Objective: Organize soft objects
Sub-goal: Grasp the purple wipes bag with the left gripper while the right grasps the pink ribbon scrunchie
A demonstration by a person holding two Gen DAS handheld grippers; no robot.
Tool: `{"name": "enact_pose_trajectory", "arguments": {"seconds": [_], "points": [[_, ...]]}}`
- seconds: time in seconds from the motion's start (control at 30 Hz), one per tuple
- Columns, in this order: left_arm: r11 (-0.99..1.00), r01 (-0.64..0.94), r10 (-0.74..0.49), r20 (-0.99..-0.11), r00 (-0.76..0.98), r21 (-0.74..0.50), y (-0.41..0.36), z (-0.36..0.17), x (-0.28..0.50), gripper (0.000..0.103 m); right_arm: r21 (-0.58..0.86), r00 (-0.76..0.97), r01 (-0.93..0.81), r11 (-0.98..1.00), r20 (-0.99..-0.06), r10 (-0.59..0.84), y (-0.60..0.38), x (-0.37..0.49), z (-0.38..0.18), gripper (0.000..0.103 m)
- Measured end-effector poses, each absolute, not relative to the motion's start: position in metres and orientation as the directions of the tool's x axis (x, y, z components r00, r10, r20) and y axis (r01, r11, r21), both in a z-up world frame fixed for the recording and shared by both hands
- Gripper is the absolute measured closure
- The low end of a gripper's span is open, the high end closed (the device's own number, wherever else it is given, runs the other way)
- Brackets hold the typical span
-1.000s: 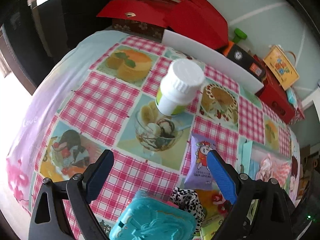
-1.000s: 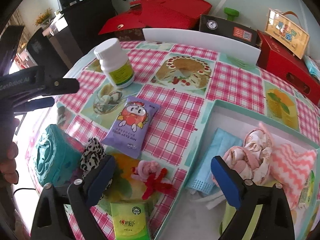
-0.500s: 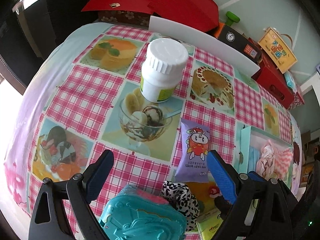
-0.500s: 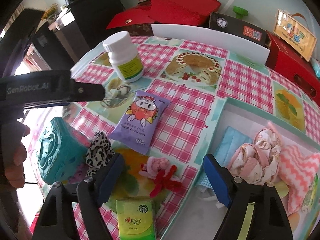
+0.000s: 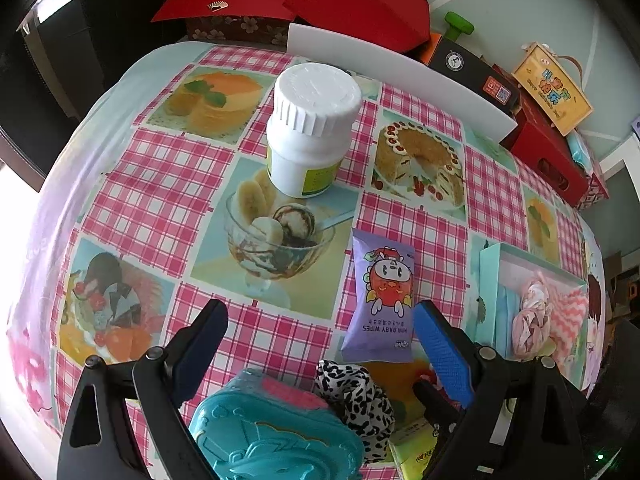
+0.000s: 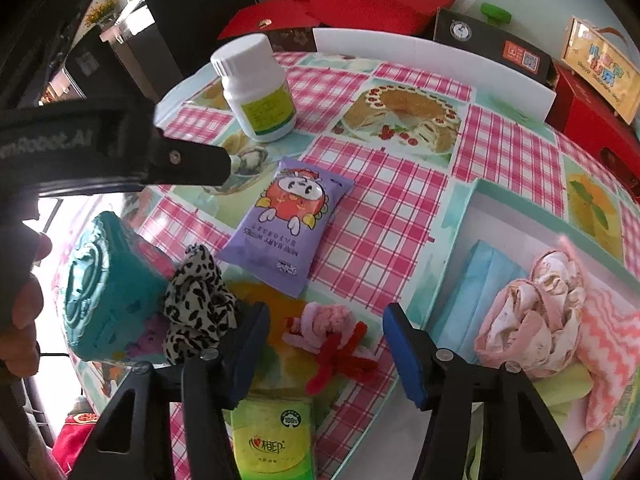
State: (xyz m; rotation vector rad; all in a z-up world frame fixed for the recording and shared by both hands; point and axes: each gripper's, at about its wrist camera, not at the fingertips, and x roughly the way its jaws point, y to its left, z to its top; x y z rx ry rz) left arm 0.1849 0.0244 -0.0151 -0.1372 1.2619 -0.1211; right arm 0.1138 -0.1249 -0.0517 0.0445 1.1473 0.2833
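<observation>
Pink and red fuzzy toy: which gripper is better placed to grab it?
Right. The right gripper already brackets the toy, its jaws having just been closing, pads not yet touching. The left gripper hangs open over bare tablecloth.

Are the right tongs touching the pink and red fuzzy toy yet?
Apart. The right wrist view shows the right tongs straddling the pink and red fuzzy toy, jaws just closing, with tablecloth showing between each blue pad and the toy.

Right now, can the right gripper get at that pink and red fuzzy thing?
Probably yes. The right gripper, its jaws just closing, straddles the fuzzy thing without pinching it. Nothing lies over it.
</observation>
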Motion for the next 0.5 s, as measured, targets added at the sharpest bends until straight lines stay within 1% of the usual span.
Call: {"name": "enact_pose_trajectory", "arguments": {"seconds": [0.2,0.37,0.5], "points": [[0.985,0.018,-0.167,-0.94,0.299,-0.169,0.023,-0.016,0.185,0.009,0.174,0.356,-0.213,0.962,-0.903,0.242,-0.122,0.114,-0.06,0.054],[0.985,0.024,-0.171,-0.94,0.294,-0.171,0.021,-0.018,0.187,0.009,0.162,0.35,-0.222,0.962,-0.907,0.233,-0.119,0.114,-0.064,0.056],[0.984,0.037,-0.177,-0.941,0.289,-0.174,0.015,-0.019,0.189,0.009,0.167,0.357,-0.215,0.962,-0.904,0.237,-0.121,0.115,-0.065,0.06]]}}
